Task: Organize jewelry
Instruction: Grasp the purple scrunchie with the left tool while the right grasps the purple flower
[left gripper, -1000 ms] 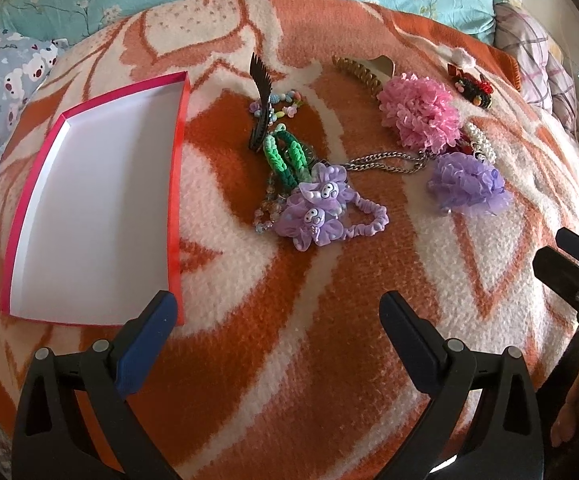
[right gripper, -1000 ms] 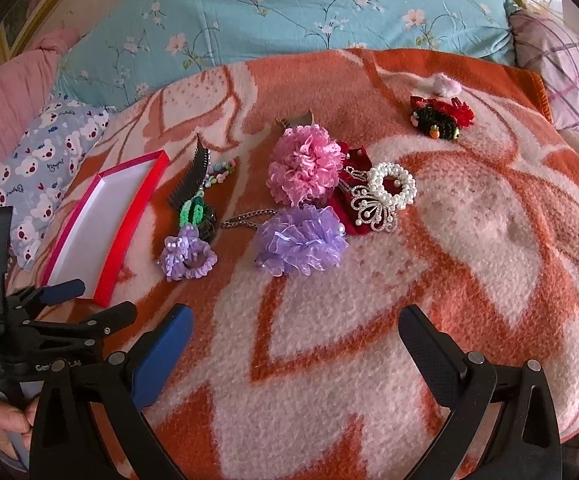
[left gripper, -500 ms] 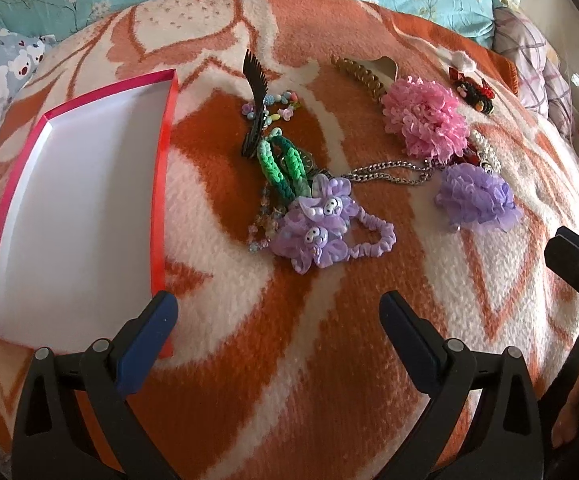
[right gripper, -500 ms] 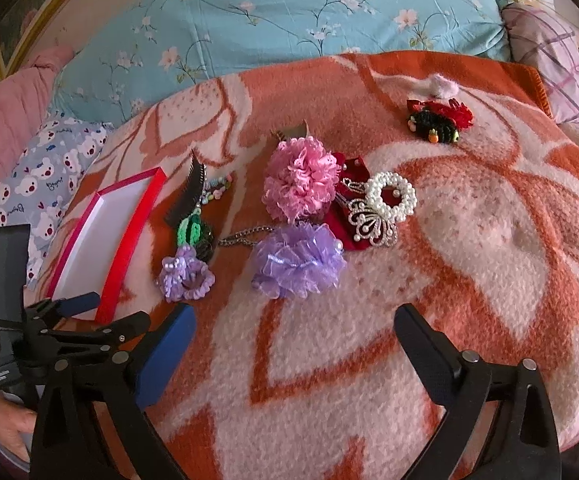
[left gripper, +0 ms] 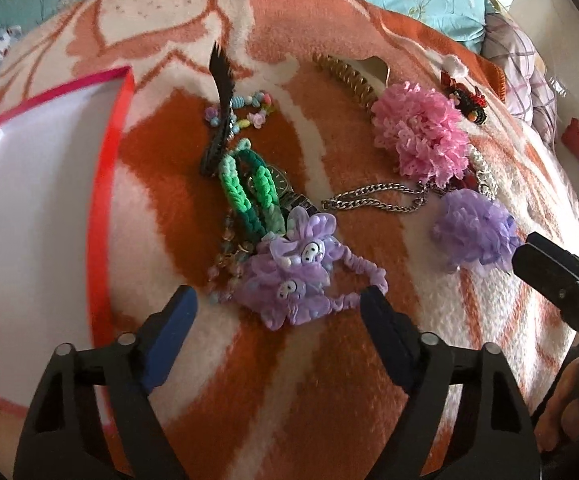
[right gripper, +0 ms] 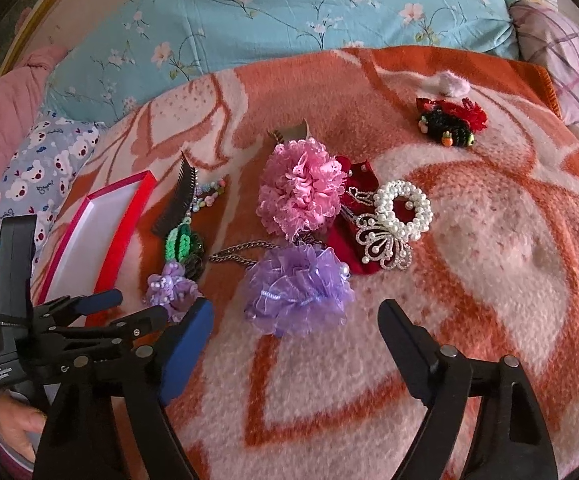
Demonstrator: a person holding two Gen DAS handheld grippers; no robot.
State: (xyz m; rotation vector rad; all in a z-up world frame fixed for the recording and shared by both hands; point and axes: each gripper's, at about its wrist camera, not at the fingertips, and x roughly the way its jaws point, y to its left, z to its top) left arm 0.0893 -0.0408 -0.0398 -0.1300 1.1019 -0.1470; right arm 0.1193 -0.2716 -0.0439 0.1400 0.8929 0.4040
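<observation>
A: Left wrist view first. The left tongs stand open just short of the purple hair tie in the lower middle, nothing pinched yet. What could go wrong?

B: That tie lies against the green braided band and a string of beads. A wide grab could, I judge, drag those along, or snag the chain to its right. The red box waits at the left edge, so a tangled load could spill on the way.

A: And against the earlier frame?

B: The tie sits far nearer the tips now, the box has slid further left, and the jaws have just been closing a little, with only blanket between them.

A: Right wrist view?

B: The right tongs are open too, empty, below the purple ruffled flower in the middle. Its frills touch the chain and the pink flower, so a pull may shift both. Earlier the flower sat higher and the jaws were wider; they have just been closing, and the left tongs now reach in further at lower left.
</observation>
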